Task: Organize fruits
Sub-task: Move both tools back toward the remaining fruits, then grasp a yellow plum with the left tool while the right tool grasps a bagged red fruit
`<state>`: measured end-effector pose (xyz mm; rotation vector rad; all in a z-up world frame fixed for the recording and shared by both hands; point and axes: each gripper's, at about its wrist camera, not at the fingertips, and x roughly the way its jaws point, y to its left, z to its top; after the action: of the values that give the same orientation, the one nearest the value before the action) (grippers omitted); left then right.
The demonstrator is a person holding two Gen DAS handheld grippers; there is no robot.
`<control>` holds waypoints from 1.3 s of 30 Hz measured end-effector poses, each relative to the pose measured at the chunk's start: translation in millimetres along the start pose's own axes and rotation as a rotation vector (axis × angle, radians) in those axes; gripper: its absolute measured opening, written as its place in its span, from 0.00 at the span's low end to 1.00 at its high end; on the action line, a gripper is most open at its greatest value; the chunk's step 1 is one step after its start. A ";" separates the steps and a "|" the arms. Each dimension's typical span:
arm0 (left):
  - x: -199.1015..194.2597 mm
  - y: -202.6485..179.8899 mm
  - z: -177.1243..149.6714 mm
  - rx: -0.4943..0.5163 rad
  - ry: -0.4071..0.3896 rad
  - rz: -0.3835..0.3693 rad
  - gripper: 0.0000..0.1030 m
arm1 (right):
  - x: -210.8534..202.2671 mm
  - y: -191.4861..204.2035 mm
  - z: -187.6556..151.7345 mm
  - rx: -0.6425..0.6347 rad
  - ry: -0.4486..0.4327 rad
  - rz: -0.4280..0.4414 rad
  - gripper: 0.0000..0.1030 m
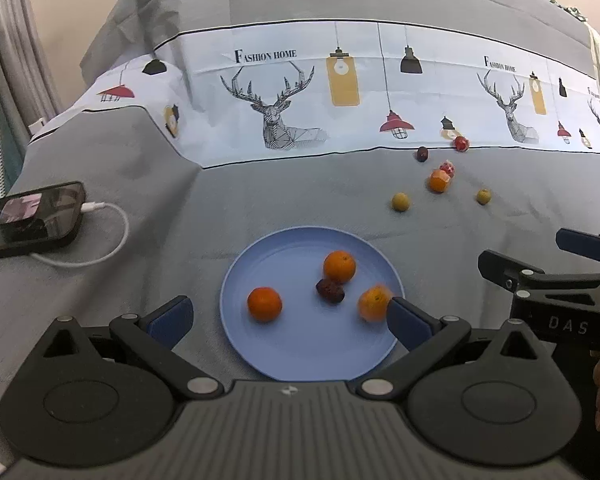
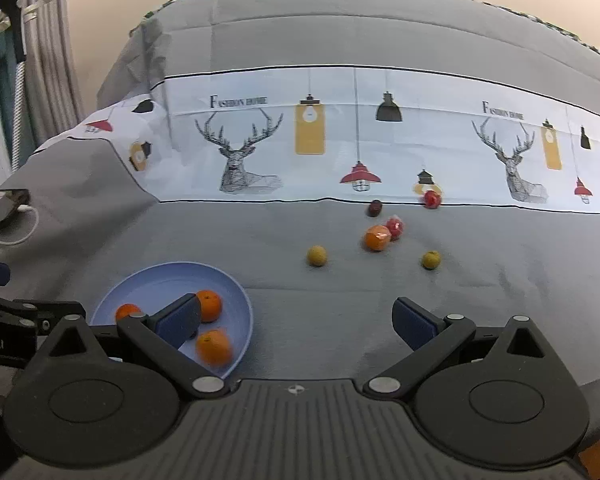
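On the grey cloth, blue plate (image 1: 260, 344) sits dead ahead of the left gripper (image 1: 290, 320), jaws spread wide, nothing between them. Plate holds three oranges (image 1: 264, 304) plus one dark wrinkled fruit (image 1: 330, 291), touching the rear orange (image 1: 339, 267). All are round, with no usable long axis. Right gripper (image 2: 296, 322) is also released, over bare cloth just right of the plate rim. Loose fruit lies farther back: wrapped orange (image 2: 377, 237), two yellow-green fruits (image 2: 317, 256), two red ones (image 2: 432, 199) and a dark one (image 2: 374, 208), near the printed band. Phone (image 1: 40, 216) with cable is far left.
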<state>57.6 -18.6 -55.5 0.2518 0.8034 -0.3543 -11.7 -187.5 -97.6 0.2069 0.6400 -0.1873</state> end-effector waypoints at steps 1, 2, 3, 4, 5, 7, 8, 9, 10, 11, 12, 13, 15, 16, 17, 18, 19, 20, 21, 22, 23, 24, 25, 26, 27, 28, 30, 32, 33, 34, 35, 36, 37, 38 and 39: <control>1.6 -1.6 1.4 0.000 0.000 -0.002 1.00 | 1.0 -1.9 -0.1 0.003 0.001 -0.002 0.98; 3.5 -3.1 2.4 0.001 0.001 -0.004 1.00 | 2.1 -3.6 -0.4 0.006 0.003 -0.006 0.98; 5.1 -4.2 2.9 0.002 0.003 -0.006 1.00 | 3.1 -5.1 -0.9 0.007 0.005 -0.008 0.98; 6.8 -5.2 3.1 0.003 0.006 -0.009 1.00 | 4.1 -6.1 -1.5 0.009 0.009 -0.010 0.98; 8.6 -6.3 3.4 0.005 0.009 -0.012 1.00 | 5.2 -7.3 -2.0 0.011 0.012 -0.012 0.98; 12.0 -8.0 4.1 0.009 0.015 -0.015 1.00 | 7.7 -9.5 -2.3 0.014 0.018 -0.014 0.98; 13.7 -8.5 4.4 0.012 0.016 -0.018 1.00 | 8.1 -10.0 -2.8 0.015 0.019 -0.016 0.98; 15.3 -9.1 4.7 0.014 0.017 -0.018 1.00 | 8.6 -11.3 -2.9 0.016 0.021 -0.018 0.98; 17.3 -9.5 5.7 0.016 0.018 -0.020 1.00 | 8.9 -12.0 -2.1 0.015 0.023 -0.020 0.98; 19.3 -9.8 7.1 0.016 0.017 -0.022 1.00 | 8.4 -13.0 -0.9 0.015 0.021 -0.022 0.98; 21.3 -9.5 8.7 0.012 0.014 -0.026 1.00 | 7.2 -14.0 0.1 0.016 0.013 -0.023 0.98; 23.7 -9.5 10.8 0.006 0.007 -0.034 1.00 | 6.6 -16.1 0.5 0.013 0.003 -0.024 0.98; 31.7 -11.5 15.2 -0.002 -0.008 -0.046 1.00 | 9.0 -21.6 -0.6 0.007 -0.005 -0.035 0.99; 37.4 -13.3 17.8 -0.007 -0.013 -0.049 1.00 | 11.8 -26.1 -2.5 0.007 -0.004 -0.043 0.99; 45.3 -15.7 21.2 -0.013 -0.009 -0.052 1.00 | 17.4 -32.5 -3.7 0.008 0.006 -0.056 0.99; 52.9 -18.1 25.2 -0.019 0.000 -0.058 1.00 | 25.1 -39.9 -3.9 0.015 0.022 -0.074 0.99; 61.9 -20.5 30.5 -0.026 0.015 -0.067 1.00 | 36.4 -50.8 -2.7 0.031 0.041 -0.100 0.99; 71.7 -23.7 37.1 -0.032 0.032 -0.078 1.00 | 47.3 -61.2 0.0 0.047 0.053 -0.121 0.99; 82.2 -27.4 45.3 -0.034 0.046 -0.094 1.00 | 60.3 -73.7 4.5 0.063 0.060 -0.147 0.99; 91.7 -31.0 53.5 -0.030 0.052 -0.108 1.00 | 74.6 -87.0 11.3 0.077 0.057 -0.172 0.99; 101.7 -36.4 63.6 -0.022 0.049 -0.114 1.00 | 88.1 -99.9 18.2 0.086 0.046 -0.187 0.99; 110.7 -42.1 72.4 -0.014 0.040 -0.116 1.00 | 102.5 -112.4 26.2 0.092 0.031 -0.196 0.99; 119.7 -48.3 81.0 -0.006 0.030 -0.118 1.00 | 119.5 -126.1 35.8 0.096 0.012 -0.209 0.99; 130.7 -56.4 90.5 0.001 0.023 -0.125 1.00 | 137.6 -139.9 46.0 0.097 -0.005 -0.224 0.99; 141.4 -64.1 98.1 0.008 0.025 -0.133 1.00 | 153.9 -152.7 54.6 0.095 -0.023 -0.231 0.99; 151.9 -71.9 104.2 0.010 0.031 -0.140 1.00 | 171.5 -163.9 63.8 0.097 -0.045 -0.243 0.99; 175.9 -88.6 114.4 0.010 0.060 -0.154 1.00 | 208.0 -185.7 79.0 0.117 -0.041 -0.240 0.99; 196.4 -102.5 118.8 0.011 0.090 -0.172 1.00 | 240.8 -201.2 87.4 0.127 -0.018 -0.220 0.99; 206.5 -109.3 119.8 0.014 0.111 -0.175 1.00 | 255.0 -205.8 90.5 0.120 -0.004 -0.218 0.99; 215.5 -115.1 120.1 0.020 0.126 -0.186 1.00 | 269.9 -211.2 92.5 0.112 0.016 -0.208 0.99; 224.9 -121.6 119.9 0.033 0.139 -0.192 1.00 | 282.7 -216.1 94.4 0.115 0.026 -0.206 0.99; 232.6 -126.8 119.7 0.044 0.146 -0.188 1.00 | 292.1 -219.4 95.2 0.117 0.031 -0.204 0.99; 239.8 -131.3 119.7 0.055 0.149 -0.187 1.00 | 302.7 -223.5 96.3 0.117 0.043 -0.195 0.99; 248.1 -135.8 119.9 0.065 0.155 -0.189 1.00 | 312.3 -226.7 96.7 0.124 0.058 -0.191 0.99; 255.4 -139.0 120.2 0.071 0.162 -0.194 1.00 | 320.7 -229.8 96.9 0.131 0.074 -0.186 0.99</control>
<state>244.1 -241.9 -175.4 0.2717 0.9788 -0.5513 241.7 -467.6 -247.3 0.2813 0.7215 -0.4030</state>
